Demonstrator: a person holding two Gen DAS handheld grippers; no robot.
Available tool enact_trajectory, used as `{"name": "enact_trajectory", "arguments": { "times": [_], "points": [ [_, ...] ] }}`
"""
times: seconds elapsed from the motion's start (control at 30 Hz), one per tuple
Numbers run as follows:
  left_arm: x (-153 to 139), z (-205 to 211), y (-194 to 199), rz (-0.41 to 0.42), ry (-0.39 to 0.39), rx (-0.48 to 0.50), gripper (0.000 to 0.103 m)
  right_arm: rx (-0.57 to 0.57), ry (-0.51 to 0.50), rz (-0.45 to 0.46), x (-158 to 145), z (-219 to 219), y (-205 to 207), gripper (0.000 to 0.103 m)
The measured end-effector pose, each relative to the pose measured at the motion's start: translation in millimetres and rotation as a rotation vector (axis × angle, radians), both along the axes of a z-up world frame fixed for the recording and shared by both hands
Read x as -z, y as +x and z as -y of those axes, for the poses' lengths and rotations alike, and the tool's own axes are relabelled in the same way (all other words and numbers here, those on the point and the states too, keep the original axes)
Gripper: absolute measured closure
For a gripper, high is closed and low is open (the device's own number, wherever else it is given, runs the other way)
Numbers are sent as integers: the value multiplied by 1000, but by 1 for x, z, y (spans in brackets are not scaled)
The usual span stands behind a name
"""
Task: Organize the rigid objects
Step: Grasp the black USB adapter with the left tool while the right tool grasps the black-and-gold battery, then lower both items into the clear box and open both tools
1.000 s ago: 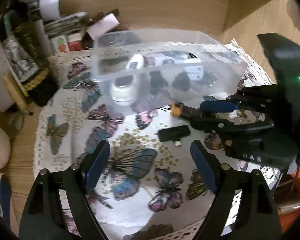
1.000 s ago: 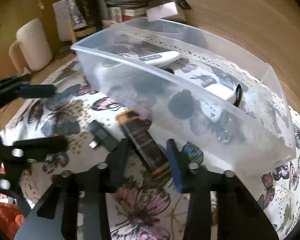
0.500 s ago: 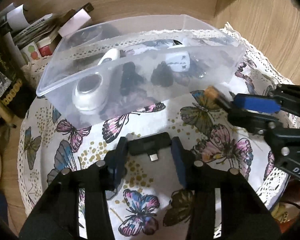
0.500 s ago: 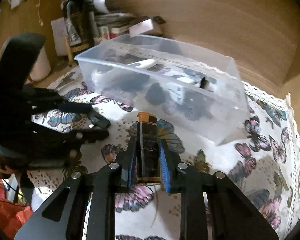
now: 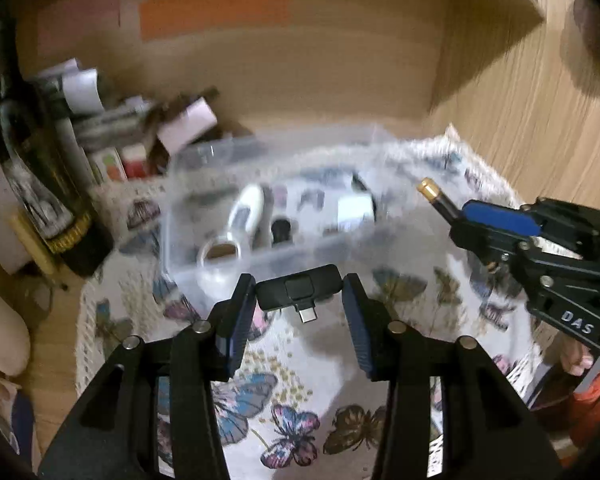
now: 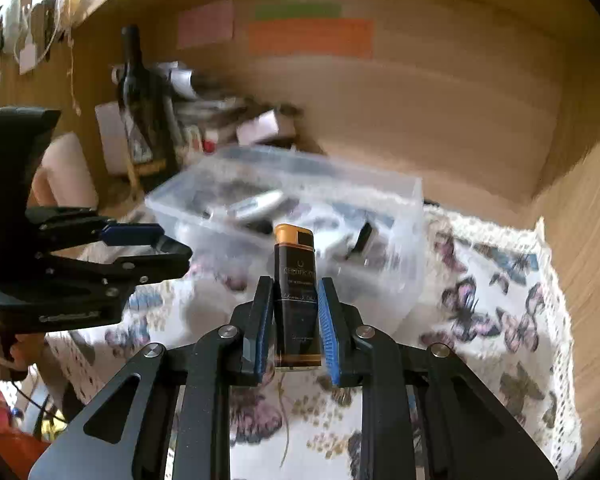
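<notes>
Left gripper (image 5: 299, 302) fingers clamped on a small black rectangular USB-C adapter (image 5: 296, 293), held above the butterfly-print tablecloth (image 5: 296, 364), its plug pointing down. Right gripper (image 6: 296, 312) fingers clenched on a black lighter with gold cap (image 6: 296, 284), held upright above the cloth. Just beyond both, a clear plastic bin (image 6: 384, 236) on the desk holds a white thermometer (image 5: 246, 210) and other blurred small items; dark bottle (image 5: 40, 184) at far left.

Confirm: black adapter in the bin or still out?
Out. The black adapter sits clamped in the left gripper, in front of the clear bin.
</notes>
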State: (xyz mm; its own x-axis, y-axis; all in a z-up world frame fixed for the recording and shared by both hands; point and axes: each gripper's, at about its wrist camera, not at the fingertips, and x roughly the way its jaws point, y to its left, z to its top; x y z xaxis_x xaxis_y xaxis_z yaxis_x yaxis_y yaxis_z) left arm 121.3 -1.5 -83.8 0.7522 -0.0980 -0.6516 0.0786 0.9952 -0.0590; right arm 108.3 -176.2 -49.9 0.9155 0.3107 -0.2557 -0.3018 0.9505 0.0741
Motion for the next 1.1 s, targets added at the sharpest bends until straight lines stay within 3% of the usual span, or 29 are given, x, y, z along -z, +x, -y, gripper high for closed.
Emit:
{"name": "enact_trajectory", "arguments": {
  "times": [0.23,0.53,0.73,1.1],
  "points": [
    [-32,-8,6,86,-30,-27,59,26,15,77,-33,3,9,83],
    [-52,-19,30,125,-37,-47,59,24,15,83,-54,-5,38,83],
    [-40,-25,54,74,-42,-51,59,15,5,22,-51,-15,69,83],
    [9,-35,95,-80,-66,-68,59,0,-32,-127,-20,-31,117,83]
  ]
}}
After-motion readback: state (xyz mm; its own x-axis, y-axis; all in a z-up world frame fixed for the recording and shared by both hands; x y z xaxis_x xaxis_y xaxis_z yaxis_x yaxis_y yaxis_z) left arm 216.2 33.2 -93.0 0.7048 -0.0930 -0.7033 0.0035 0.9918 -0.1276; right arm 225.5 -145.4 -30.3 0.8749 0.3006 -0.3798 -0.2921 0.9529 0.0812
